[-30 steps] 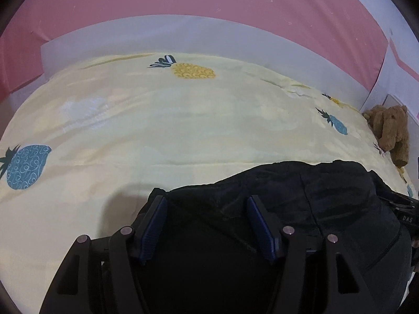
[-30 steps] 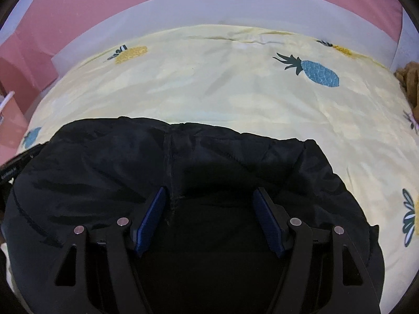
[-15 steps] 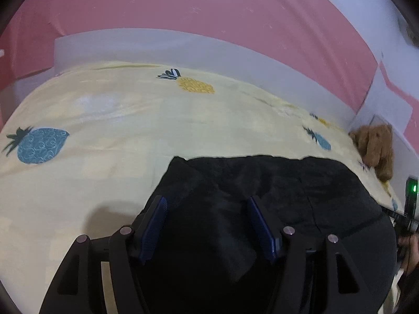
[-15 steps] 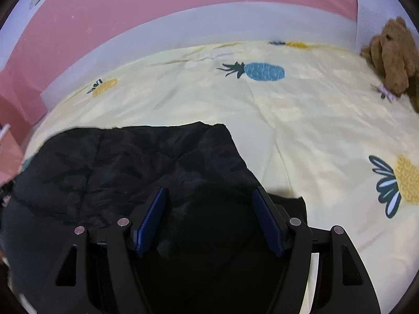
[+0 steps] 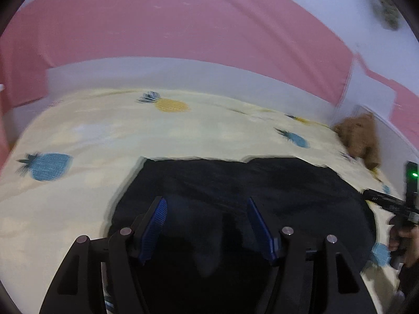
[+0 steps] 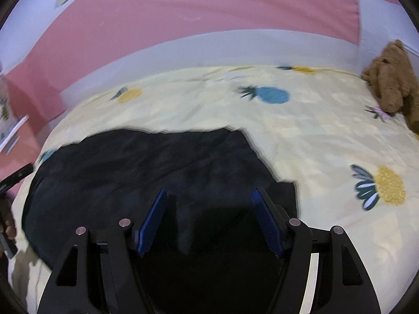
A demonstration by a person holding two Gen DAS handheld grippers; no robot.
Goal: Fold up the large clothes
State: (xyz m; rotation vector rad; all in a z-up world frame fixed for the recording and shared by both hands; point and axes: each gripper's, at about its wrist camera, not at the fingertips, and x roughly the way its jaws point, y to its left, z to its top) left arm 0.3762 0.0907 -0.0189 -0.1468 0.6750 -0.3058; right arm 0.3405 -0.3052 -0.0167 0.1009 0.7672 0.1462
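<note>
Both grippers, left gripper [image 5: 207, 225] and right gripper [image 6: 209, 218], hang unclenched above the black garment [image 6: 157, 167] lying on the pineapple bedsheet [image 6: 301, 130]; its slippery folded layers may slide apart unheld.

Quick count from both wrist views: one black garment [image 5: 235, 183] spread on one yellow bedsheet [image 5: 104, 136]. One brown plush toy [image 6: 390, 83] in the far corner. Two grippers, left gripper [image 5: 207, 225] and right gripper [image 6: 209, 222]. Pineapple prints: the right view shows five, two blue and three yellow, though some edges blur.
</note>
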